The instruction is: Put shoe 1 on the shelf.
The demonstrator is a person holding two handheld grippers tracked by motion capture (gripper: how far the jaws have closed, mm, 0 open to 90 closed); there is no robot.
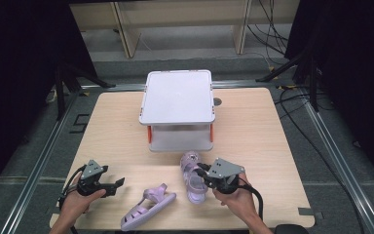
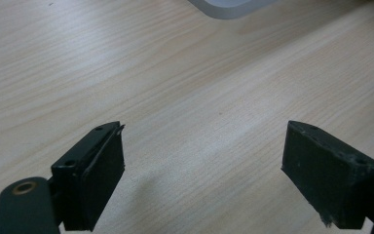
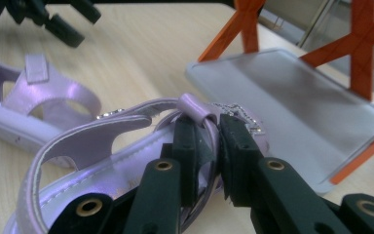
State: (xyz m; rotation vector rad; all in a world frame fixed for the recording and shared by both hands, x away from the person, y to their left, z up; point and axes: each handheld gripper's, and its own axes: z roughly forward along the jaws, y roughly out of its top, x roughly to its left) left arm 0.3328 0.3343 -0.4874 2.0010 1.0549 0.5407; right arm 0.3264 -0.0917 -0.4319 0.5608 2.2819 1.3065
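on the wooden table, near edge, two lilac sandals lie close to each other. right gripper has its jaws closed on a strap of the right-hand sandal; right gripper view shows the black fingers pinching the strap at its loop, pads pressed tight w/ the strap between them. that sandal sits just in front of the white two-tier rack, toe end toward the rack, heel toward the person. whether its sole is touching the table or slightly off it: cannot tell. rack's lower shelf and orange legs sit just beyond the sandal in the right gripper view.

second sandal lies on the table left of the first, at an angle, not touched by either gripper; also seen at left in right gripper view.

left gripper is held low over the table at front left, apart from both sandals. its jaws stand wide open, nothing between them, bare wood below; fingers clear of any item. corner of rack visible at top of left gripper view.

person's hands enter from bottom edge, one on each gripper.
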